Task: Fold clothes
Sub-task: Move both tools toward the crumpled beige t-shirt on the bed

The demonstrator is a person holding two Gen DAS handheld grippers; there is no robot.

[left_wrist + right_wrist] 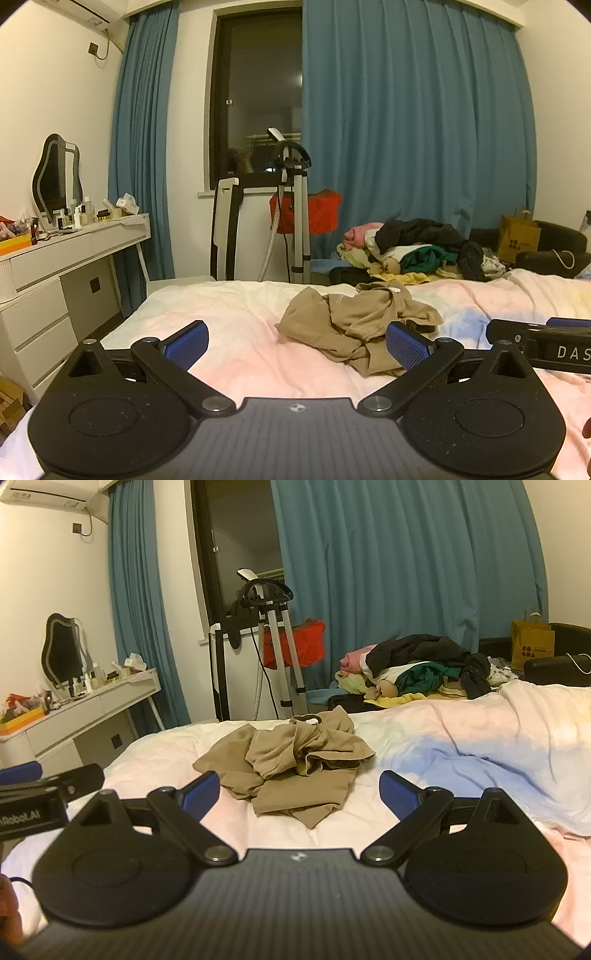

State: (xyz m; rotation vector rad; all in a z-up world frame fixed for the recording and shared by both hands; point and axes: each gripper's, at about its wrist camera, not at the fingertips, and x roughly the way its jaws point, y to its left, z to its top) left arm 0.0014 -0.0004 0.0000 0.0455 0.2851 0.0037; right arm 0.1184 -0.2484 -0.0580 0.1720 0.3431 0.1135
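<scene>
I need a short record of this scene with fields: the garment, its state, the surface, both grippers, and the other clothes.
garment: tan garment
state: crumpled, unfolded, not held
surface: bed with a pale pink and blue cover
left gripper: open, empty, near the garment's near edge
right gripper: open, empty, facing the garment
other clothes: mixed pile beyond the bed's far edge
progress: folding not yet begun

Dim warm light, cream walls. Blue curtains (406, 129) flank dark window (258, 92). White dresser (55, 266) with mirror (55, 177) at left. Air conditioner (48, 494) high on wall.
</scene>
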